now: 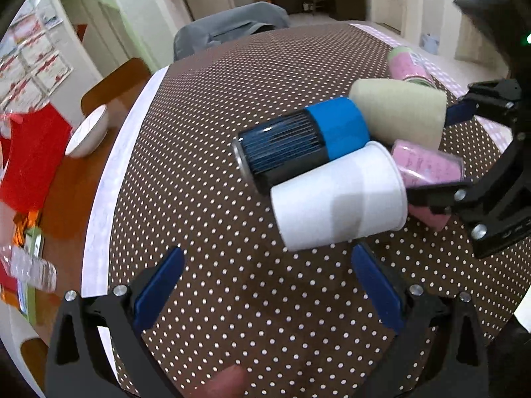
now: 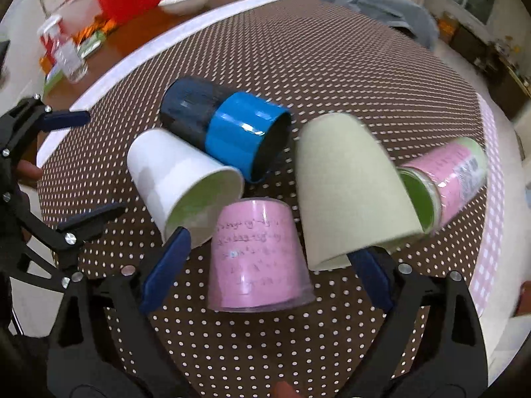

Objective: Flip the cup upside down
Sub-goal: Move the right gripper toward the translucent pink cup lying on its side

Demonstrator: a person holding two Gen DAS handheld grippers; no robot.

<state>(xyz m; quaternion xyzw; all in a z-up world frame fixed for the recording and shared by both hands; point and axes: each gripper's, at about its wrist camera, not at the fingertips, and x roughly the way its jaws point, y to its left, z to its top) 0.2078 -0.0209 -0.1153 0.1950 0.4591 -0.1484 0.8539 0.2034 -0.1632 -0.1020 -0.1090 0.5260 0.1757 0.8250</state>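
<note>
From the right wrist view we read the cluster of 5 cups from left to right on the dotted tablecloth (image 2: 332,66). First comes the white paper cup (image 2: 179,179), lying on its side with its mouth toward us. Touching it behind is the black and blue cup (image 2: 229,126), also on its side. In front sits the pink cup (image 2: 259,255), already mouth down. Next is the pale green cup (image 2: 351,189), which looks mouth down though tilted, and we cannot tell if it rests flat. Last is the pink and green cup (image 2: 444,182), on its side behind it.

The left gripper (image 1: 268,285) has its jaws spread with nothing between them, just short of the white paper cup (image 1: 338,195). The right gripper (image 2: 268,265) is likewise spread wide, its fingers reaching either side of the pink cup without pinching it.

We judge the white paper cup to be the likely one to flip next. It should be very light and thin-walled, so a firm squeeze would crush it. We would take it across the middle of the wall, gently. The black and blue cup looks stiffer and glossy, so probably slippery. Any nudge may set the sideways cups rolling.
</note>
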